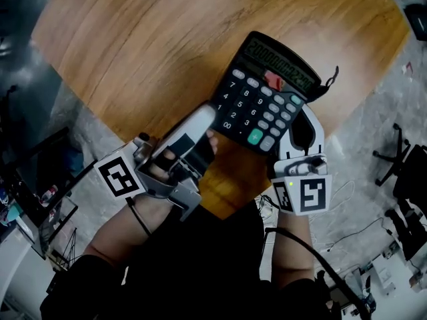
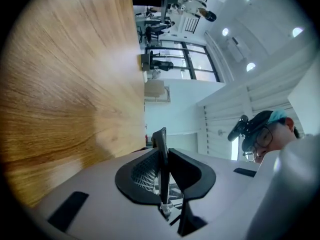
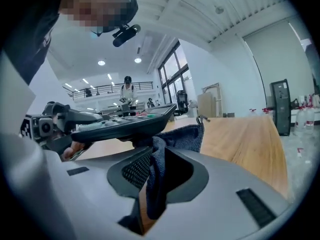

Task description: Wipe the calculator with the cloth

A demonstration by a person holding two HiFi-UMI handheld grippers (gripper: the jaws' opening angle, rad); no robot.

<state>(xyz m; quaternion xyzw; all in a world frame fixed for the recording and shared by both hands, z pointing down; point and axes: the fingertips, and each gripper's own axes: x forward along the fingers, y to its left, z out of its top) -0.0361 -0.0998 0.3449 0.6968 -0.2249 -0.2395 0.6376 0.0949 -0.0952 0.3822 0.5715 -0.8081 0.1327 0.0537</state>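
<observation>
Left hand-held gripper rolled on its side, jaws clamped, right hand-held gripper upright, jaws clamped

The black calculator, with grey keys, one green key, one red key and a row of digits on its display, is raised, its near-left edge pinched edge-on between the fingers of the left gripper. The dark blue-grey cloth is clamped between the fingers of the right gripper. It bunches up from them to the calculator's underside.
</observation>
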